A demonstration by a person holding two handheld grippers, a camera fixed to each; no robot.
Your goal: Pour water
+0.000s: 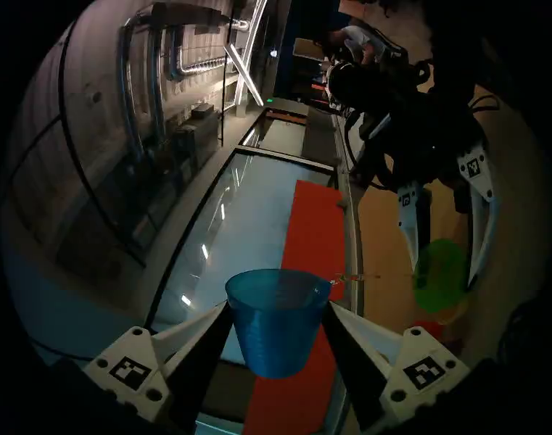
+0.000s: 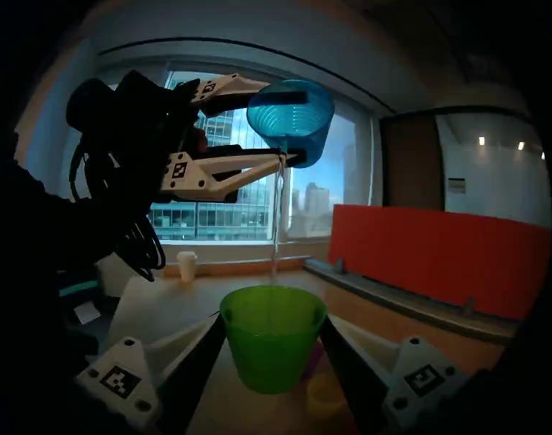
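Mid-pour. My left claw is clenched on the blue cup, tipped on its side up high. A thin water stream drops toward the green cup, gripped upright in my right claw above the surface.

To do it well:
- hold the tilt steady
- centre the stream inside the green rim
- hold the green cup level
- right the blue cup gently

Paper cup on the sill, well apart. Red partition off to the side. Small yellowish thing under the green cup, unclear. Nothing blocks the stream.
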